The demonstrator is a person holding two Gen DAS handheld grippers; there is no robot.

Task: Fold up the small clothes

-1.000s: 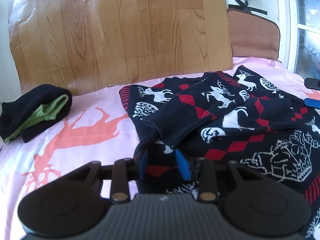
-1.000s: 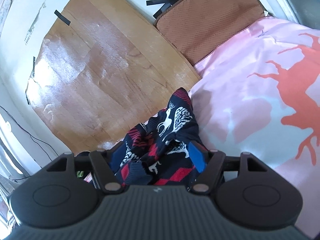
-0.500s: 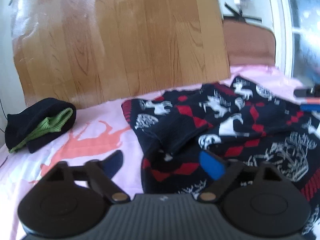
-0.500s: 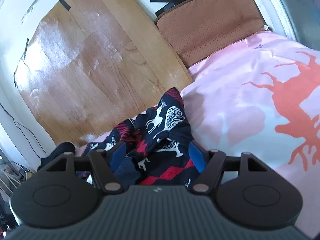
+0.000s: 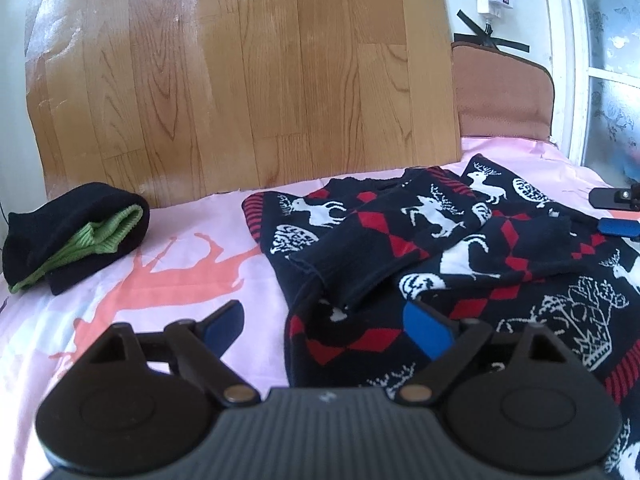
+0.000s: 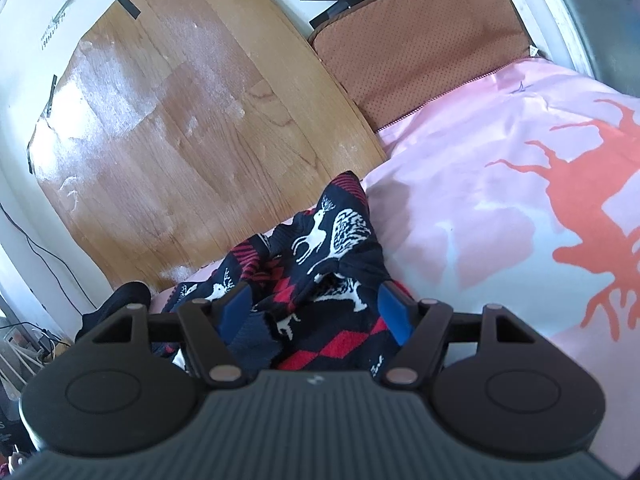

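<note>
Near the left edge of the pink bedspread, close to the wooden board standing along its far edge, lies a folded black garment with green lining. To its right an orange deer print shows on the cover. The left gripper hovers low over the bedspread with its blue pads spread wide and released; the near-left corner of the dark reindeer-patterned sweater lies between them, untouched. The sweater spreads over the middle of the bedspread toward the right, one sleeve folded across its front, cuff pointing at the left gripper. At the right edge of the left wrist view the right gripper appears beside the sweater. In its own view, the right gripper is parted, with bunched sweater fabric between the pads; whether they press it I cannot tell. A brown cushion leans at the bedspread's far edge.
</note>
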